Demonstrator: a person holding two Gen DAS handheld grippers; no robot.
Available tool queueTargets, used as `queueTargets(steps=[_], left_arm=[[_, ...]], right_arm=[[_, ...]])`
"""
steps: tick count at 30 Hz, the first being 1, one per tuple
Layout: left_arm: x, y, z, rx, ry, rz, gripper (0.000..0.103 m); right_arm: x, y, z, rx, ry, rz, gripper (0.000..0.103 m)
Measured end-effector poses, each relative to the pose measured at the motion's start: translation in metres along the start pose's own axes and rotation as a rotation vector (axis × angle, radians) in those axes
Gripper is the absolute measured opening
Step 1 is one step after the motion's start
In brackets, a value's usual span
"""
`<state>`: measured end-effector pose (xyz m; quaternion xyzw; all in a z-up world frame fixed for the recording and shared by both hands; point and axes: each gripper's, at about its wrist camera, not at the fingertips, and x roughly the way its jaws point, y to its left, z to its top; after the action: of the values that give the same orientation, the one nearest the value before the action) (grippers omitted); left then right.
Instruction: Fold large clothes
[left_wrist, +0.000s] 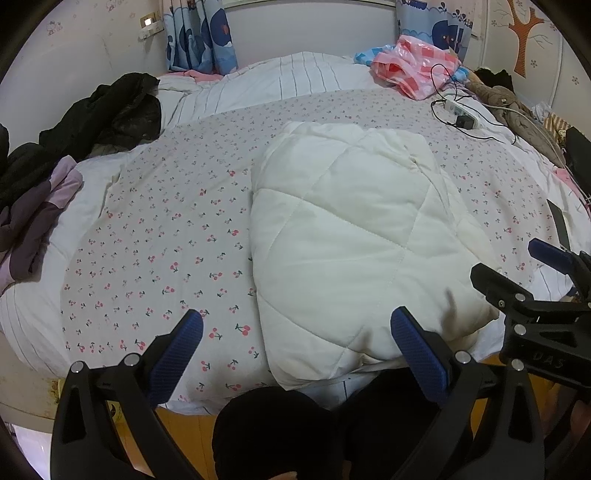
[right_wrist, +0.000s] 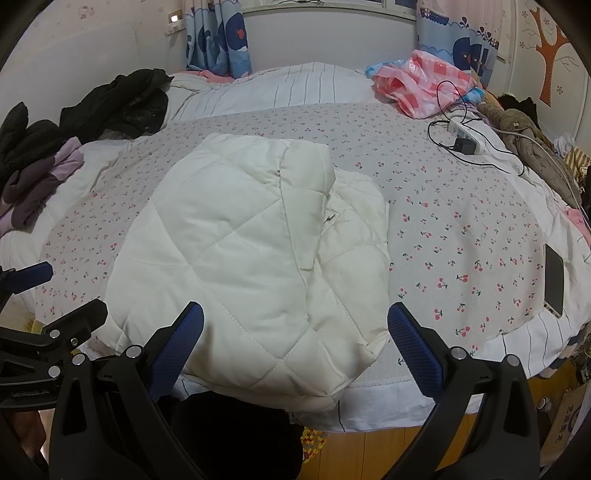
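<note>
The bed (left_wrist: 155, 229) fills both views under a cherry-print cover, and the white quilted coat (right_wrist: 236, 258) lies folded on it near the front edge. Dark clothes (left_wrist: 110, 107) are heaped at the far left, a pink checked bag (right_wrist: 424, 81) at the far right beside a power strip (right_wrist: 465, 136). A phone (right_wrist: 554, 280) lies at the right edge. The left gripper (left_wrist: 295, 343) and right gripper (right_wrist: 295, 339) hang above the near edge, jaws spread wide, holding nothing.
</note>
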<state>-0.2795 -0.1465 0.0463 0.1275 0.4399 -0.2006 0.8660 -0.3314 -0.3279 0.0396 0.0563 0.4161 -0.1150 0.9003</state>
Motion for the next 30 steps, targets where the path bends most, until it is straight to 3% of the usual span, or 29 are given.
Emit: queueTargets(steps=[30], left_arm=[[0.0020,0.0037,0.0013,-0.006,-0.001,-0.001,0.097]], right_arm=[[0.0048,-0.0004,0.0036,-0.011,0.008,0.008,0.096]])
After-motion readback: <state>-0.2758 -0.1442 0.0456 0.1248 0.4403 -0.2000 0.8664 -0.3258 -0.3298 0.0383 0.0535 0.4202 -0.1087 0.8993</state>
